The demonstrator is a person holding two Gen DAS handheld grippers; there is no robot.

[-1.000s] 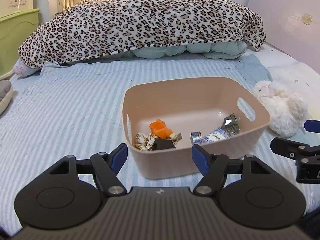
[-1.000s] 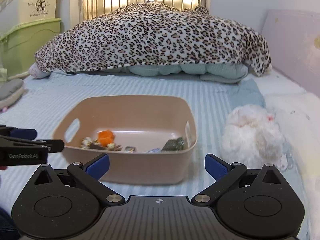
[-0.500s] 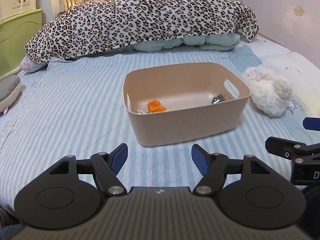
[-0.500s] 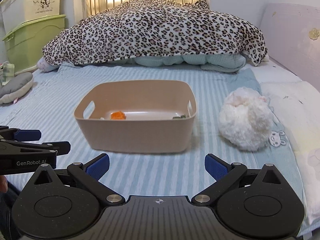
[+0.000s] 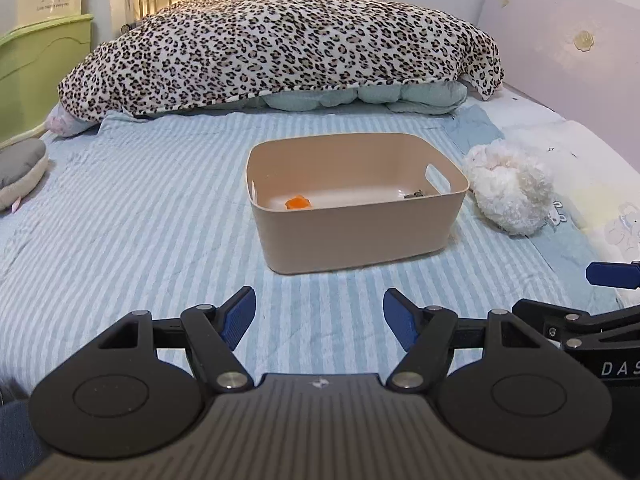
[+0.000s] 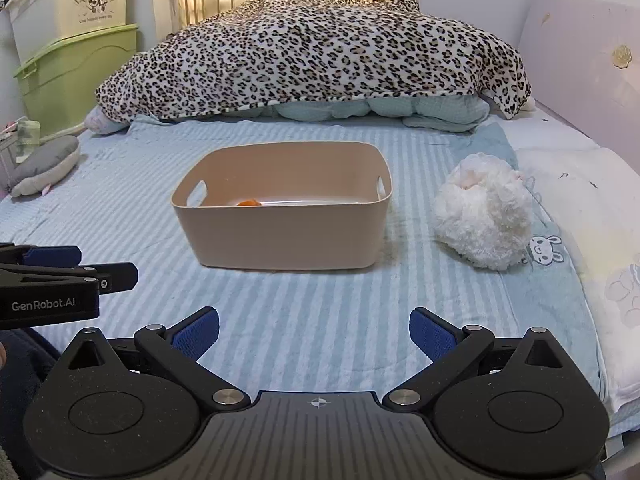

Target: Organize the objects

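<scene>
A beige plastic bin (image 5: 356, 236) stands on the striped bed; it also shows in the right wrist view (image 6: 280, 232). Inside it I see an orange object (image 5: 298, 202) and a dark item (image 5: 416, 194); the rest of its contents are hidden by the near wall. My left gripper (image 5: 319, 318) is open and empty, well short of the bin. My right gripper (image 6: 314, 334) is open and empty, also back from the bin. A white fluffy plush toy (image 6: 484, 224) lies on the bed to the right of the bin.
A leopard-print blanket (image 5: 280, 44) is heaped at the far end of the bed. A grey plush (image 6: 44, 164) lies at the left edge. Green and cream storage boxes (image 6: 72, 40) stand to the left. A pink headboard (image 5: 560, 48) runs along the right, with a white pillow (image 6: 580, 208) beside it.
Both grippers have pulled back from the bin, which now looks smaller and farther away. Both stayed open and empty.
</scene>
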